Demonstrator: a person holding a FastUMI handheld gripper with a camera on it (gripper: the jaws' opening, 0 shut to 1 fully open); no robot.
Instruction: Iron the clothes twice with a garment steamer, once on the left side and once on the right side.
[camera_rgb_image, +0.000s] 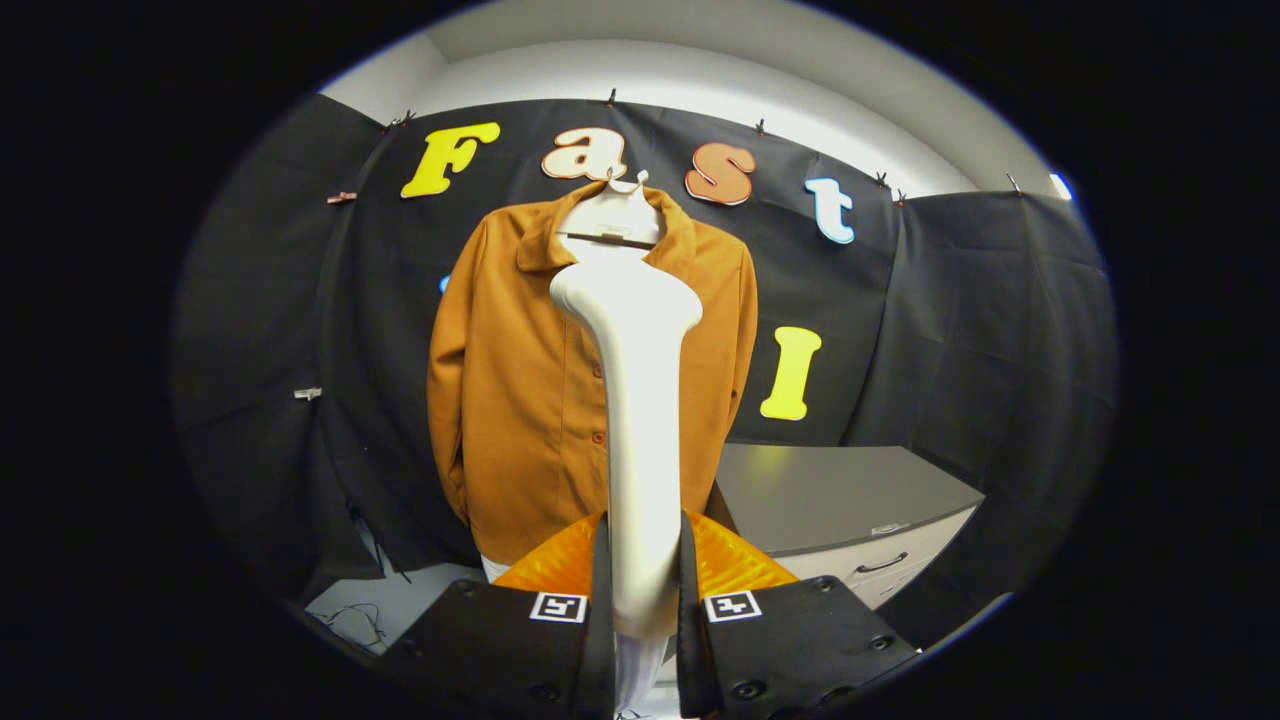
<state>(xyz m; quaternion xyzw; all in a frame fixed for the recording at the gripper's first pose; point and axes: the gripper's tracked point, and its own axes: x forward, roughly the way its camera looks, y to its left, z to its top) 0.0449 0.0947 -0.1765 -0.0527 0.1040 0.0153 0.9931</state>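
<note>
The garment steamer (640, 420) is clenched between both fingers of the tongs (642, 610) at lower centre, its head raised toward the collar. The shirt (520, 400) is hung at centre frame on a hanger (612, 215), so its front faces the steamer.

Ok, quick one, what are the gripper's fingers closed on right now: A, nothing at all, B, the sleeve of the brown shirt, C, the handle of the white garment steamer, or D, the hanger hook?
C: both fingers of the gripper press on the handle of the white garment steamer, whose head rises ahead of them in front of the brown shirt on its hanger.
</note>
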